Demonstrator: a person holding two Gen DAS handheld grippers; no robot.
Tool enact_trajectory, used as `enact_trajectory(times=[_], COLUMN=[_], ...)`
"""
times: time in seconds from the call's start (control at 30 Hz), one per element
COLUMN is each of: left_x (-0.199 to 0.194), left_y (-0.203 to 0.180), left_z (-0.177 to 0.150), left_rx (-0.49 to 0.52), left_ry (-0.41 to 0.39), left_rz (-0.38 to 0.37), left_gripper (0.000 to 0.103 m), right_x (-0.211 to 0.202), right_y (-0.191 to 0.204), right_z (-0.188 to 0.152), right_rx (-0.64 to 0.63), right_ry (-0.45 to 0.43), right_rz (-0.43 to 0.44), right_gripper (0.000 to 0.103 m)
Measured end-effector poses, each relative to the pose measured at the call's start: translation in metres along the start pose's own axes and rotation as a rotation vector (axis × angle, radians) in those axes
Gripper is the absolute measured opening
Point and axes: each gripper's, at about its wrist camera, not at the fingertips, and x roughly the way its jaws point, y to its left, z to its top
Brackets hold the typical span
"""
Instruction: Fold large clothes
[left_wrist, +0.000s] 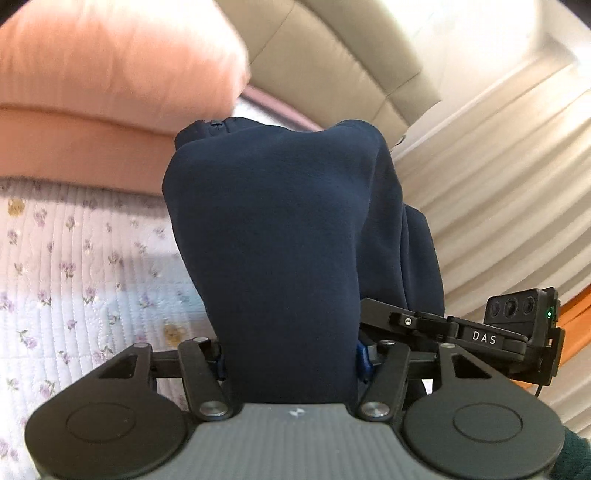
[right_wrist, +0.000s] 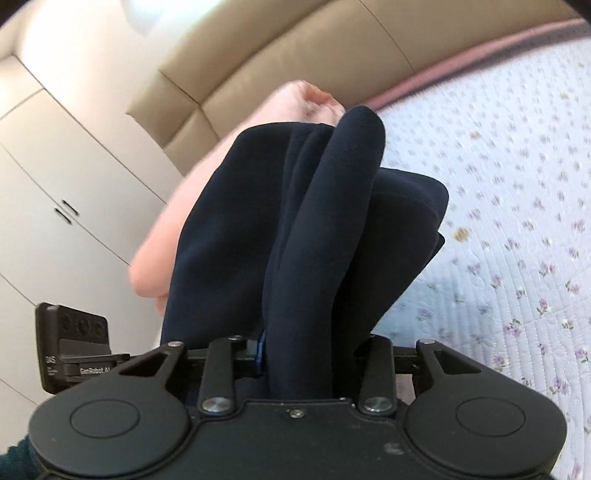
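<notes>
Both pictures are brightly and softly lit, with daylight that seems to come from the pale pleated curtain (left_wrist: 491, 192) to the right of the left tool, where the fabric glows almost white. The cream cabinet doors (right_wrist: 55, 155) left of the right tool are washed out near the top. The dark navy folded garment (left_wrist: 280, 236) reads nearly black in its creases, and a soft shadow lies on the white quilted floral bedspread (left_wrist: 74, 258) beside it. The peach-pink pillow (left_wrist: 110, 62) ahead is smeared by motion blur. Fisheye distortion bends the beige padded headboard (right_wrist: 295, 62) into an arc, and dark vignetting cuts the corners.
</notes>
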Motion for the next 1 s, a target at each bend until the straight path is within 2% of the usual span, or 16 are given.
enact_trajectory(times=[0.23,0.4,0.53,0.63,0.73,0.8,0.9,0.93,1.0], left_x=[-0.088,-0.157,-0.195,-0.205,-0.201,-0.192,-0.178,-0.171,-0.164], left_y=[-0.042,-0.059,-0.049,-0.028,-0.003,0.017,0.053,0.071,0.101], left_z=[-0.006,-0.037,-0.069,-0.087,-0.095,-0.096,-0.104,-0.108,-0.120], left_rx=[0.016,0.020,0.010,-0.040,-0.082,-0.118,-0.170,-0.217,-0.275], left_ry=[-0.036,-0.013,0.023,0.045,0.056,0.057,0.043,0.038,0.044], left_rz=[-0.046,0.001,0.069,0.112,0.119,0.114,0.108,0.113,0.140], left_gripper=[0.061,0.061,0.062,0.063,0.063,0.064,0.070,0.072,0.072], right_x=[-0.040,-0.048,-0.030,-0.003,0.025,0.045,0.083,0.079,0.105], right_y=[0.079,0.130,0.146,0.149,0.138,0.127,0.099,0.080,0.045], right_z=[-0.004,-0.035,-0.069,-0.086,-0.095,-0.096,-0.097,-0.112,-0.117], right_rx=[-0.056,-0.065,-0.040,0.006,0.098,0.108,0.136,0.130,0.061], right_ry=[-0.041,0.030,0.115,0.172,0.218,0.233,0.264,0.277,0.292], right_rz=[0.054,0.094,0.121,0.108,0.089,0.073,0.047,0.028,-0.130], right_gripper=[0.044,0.044,0.044,0.044,0.044,0.044,0.054,0.061,0.067])
